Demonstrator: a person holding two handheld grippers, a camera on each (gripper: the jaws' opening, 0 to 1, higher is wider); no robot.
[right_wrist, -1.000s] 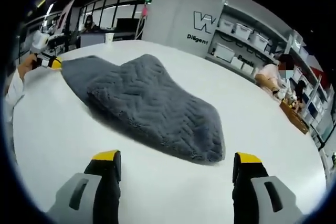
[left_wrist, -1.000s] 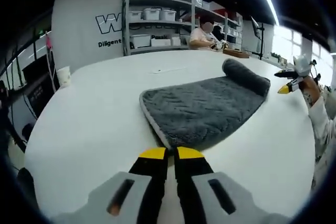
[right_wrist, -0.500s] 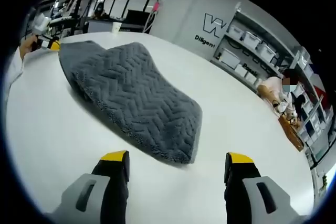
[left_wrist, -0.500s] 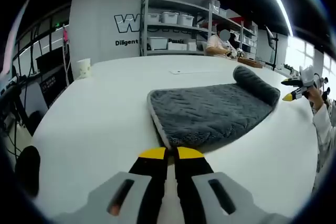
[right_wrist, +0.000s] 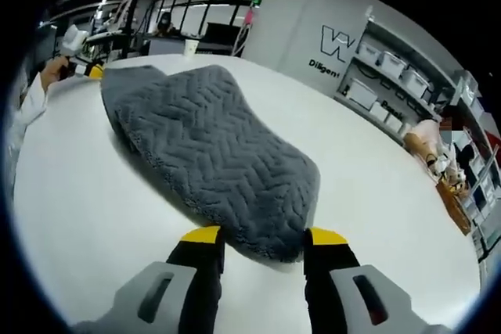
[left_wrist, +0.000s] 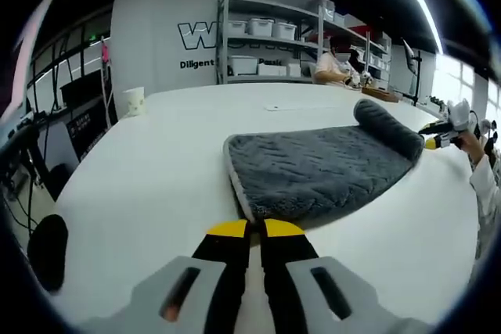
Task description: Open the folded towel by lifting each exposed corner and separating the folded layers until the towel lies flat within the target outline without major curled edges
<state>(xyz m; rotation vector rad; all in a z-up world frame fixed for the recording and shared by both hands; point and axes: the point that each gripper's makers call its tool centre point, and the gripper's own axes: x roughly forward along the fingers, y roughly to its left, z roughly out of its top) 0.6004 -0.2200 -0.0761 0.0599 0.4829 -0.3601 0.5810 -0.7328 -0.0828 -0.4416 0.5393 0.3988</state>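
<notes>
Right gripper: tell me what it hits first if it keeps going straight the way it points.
The right gripper would meet the near end of the grey towel, which already lies between its open jaws on the white table. Whether the tips touch the cloth yet is unclear.

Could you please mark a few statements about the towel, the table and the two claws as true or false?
1. The towel is grey and lies on a white table. True.
2. The left claw has its jaws wide apart. False: its yellow-tipped jaws are closed together, just short of the towel's near edge.
3. The right claw has its jaws on either side of a towel corner. True: in the right gripper view the rounded corner sits between the two yellow tips.
4. The towel is spread fully flat. False: its far end in the left gripper view is rolled up into a thick fold.
5. A paper cup stands on the table away from the towel. True.
</notes>
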